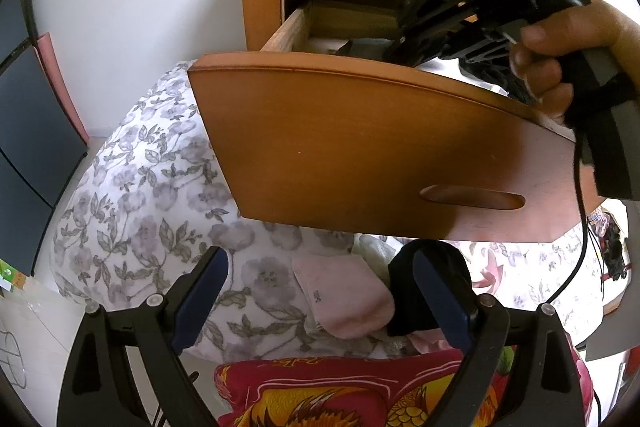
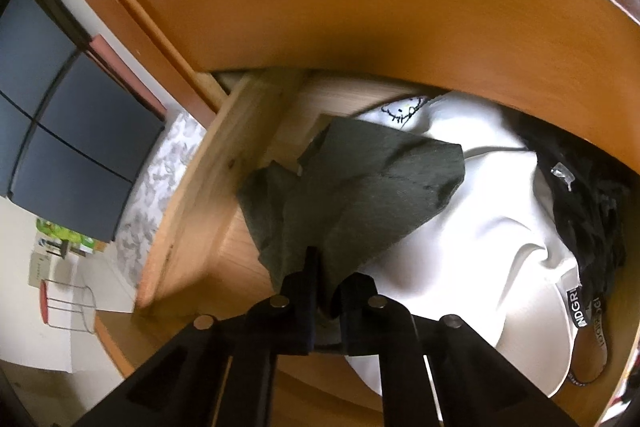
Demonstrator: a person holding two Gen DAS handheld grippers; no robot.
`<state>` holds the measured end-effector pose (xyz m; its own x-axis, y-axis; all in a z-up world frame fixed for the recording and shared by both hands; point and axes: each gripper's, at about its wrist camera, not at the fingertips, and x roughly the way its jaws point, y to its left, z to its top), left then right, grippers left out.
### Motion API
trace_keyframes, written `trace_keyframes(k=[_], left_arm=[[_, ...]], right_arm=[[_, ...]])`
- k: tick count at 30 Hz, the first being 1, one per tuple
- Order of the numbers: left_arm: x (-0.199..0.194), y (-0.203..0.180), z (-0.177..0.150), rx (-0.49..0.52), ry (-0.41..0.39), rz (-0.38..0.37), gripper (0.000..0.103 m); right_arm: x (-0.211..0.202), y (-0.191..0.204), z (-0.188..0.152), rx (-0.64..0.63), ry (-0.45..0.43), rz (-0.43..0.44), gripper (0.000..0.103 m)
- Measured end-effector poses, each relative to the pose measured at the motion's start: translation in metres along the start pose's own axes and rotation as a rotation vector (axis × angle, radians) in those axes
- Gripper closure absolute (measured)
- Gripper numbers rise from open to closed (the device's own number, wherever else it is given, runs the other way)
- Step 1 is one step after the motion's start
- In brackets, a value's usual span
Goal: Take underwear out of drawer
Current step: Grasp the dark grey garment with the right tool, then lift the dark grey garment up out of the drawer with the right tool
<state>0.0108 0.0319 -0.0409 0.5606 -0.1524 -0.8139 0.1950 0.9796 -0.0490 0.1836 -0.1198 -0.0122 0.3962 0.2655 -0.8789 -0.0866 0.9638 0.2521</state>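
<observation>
The wooden drawer (image 1: 360,131) stands pulled out of the dresser. A hand holds my right gripper (image 1: 404,47), which reaches down into it. In the right wrist view, my right gripper (image 2: 330,275) is shut on a fold of dark grey-green underwear (image 2: 360,187) lying at the left of the drawer. A white garment (image 2: 480,227) and a black garment (image 2: 580,195) lie beside it. My left gripper (image 1: 320,259) hangs open below the drawer front, over the bed, with nothing pinched between its blue pads (image 1: 204,291).
On the floral bedsheet (image 1: 140,207) lie a pink garment (image 1: 344,295) and a black garment (image 1: 404,291), the latter behind my left gripper's right finger. A red patterned cloth (image 1: 320,387) is nearest. The drawer's side wall (image 2: 208,167) is left of the underwear. A dark cabinet (image 1: 28,131) stands far left.
</observation>
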Motion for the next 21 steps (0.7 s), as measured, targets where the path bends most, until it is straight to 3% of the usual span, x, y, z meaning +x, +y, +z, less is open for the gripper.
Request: trace_keyframes(k=[10, 21], left_arm=[[0.000, -0.002, -0.002, -0.001, 0.003, 0.006, 0.009], [-0.002, -0.002, -0.001, 0.006, 0.004, 0.027, 0.009]], right_arm=[[-0.039, -0.013, -0.013, 0.032, -0.086, 0.059, 0.096], [-0.104, -0.035, -0.030, 0.104, -0.229, 0.253, 0.096]])
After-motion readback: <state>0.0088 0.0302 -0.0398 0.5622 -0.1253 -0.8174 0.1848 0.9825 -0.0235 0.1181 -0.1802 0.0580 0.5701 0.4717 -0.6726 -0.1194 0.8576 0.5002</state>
